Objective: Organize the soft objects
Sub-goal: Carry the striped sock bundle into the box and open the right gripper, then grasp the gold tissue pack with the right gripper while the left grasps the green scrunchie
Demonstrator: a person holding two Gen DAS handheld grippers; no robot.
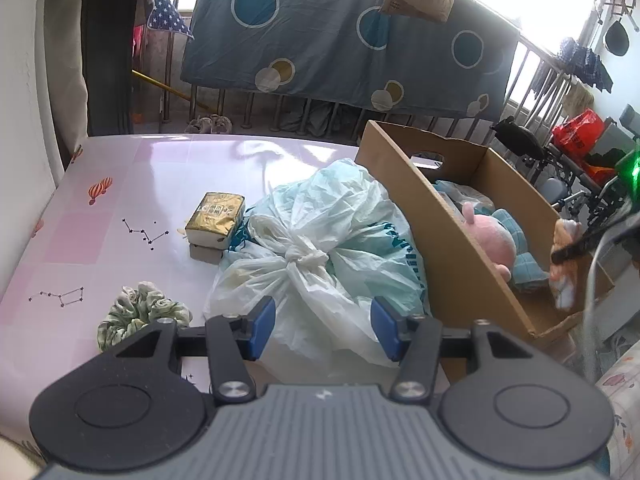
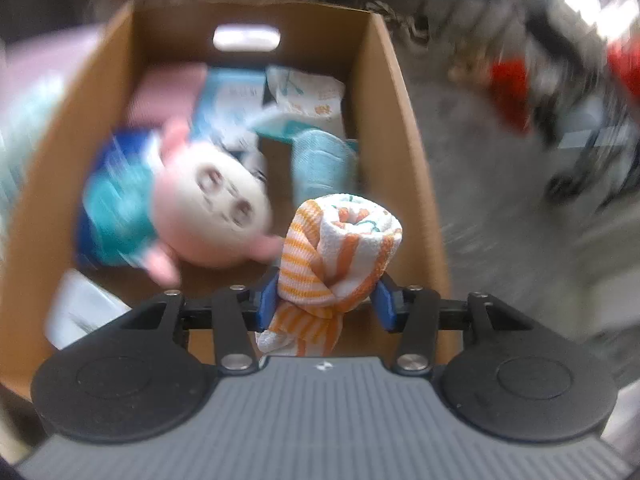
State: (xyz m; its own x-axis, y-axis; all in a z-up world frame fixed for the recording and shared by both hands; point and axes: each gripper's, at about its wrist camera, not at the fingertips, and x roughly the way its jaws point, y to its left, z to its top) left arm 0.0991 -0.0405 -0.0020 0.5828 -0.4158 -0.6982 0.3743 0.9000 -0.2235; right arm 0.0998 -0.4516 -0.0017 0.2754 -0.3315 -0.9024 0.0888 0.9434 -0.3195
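**A lived-in home, laundry out to dry**

We're in somebody's home here: a spotted bedsheet (image 1: 340, 36) hangs drying over a metal railing (image 1: 256, 108), slippers (image 1: 210, 124) sit on the floor below, and a pink patterned table (image 1: 120, 208) carries tissue packs (image 1: 214, 222) and plastic bags (image 1: 320, 248).

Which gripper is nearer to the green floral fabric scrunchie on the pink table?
Left. The left gripper hangs just right of the green floral fabric scrunchie, over the white plastic bag. The right gripper is over the brown cardboard box.

Motion blur smears the pink plush (image 2: 208, 208) in the cardboard box (image 2: 394, 128).
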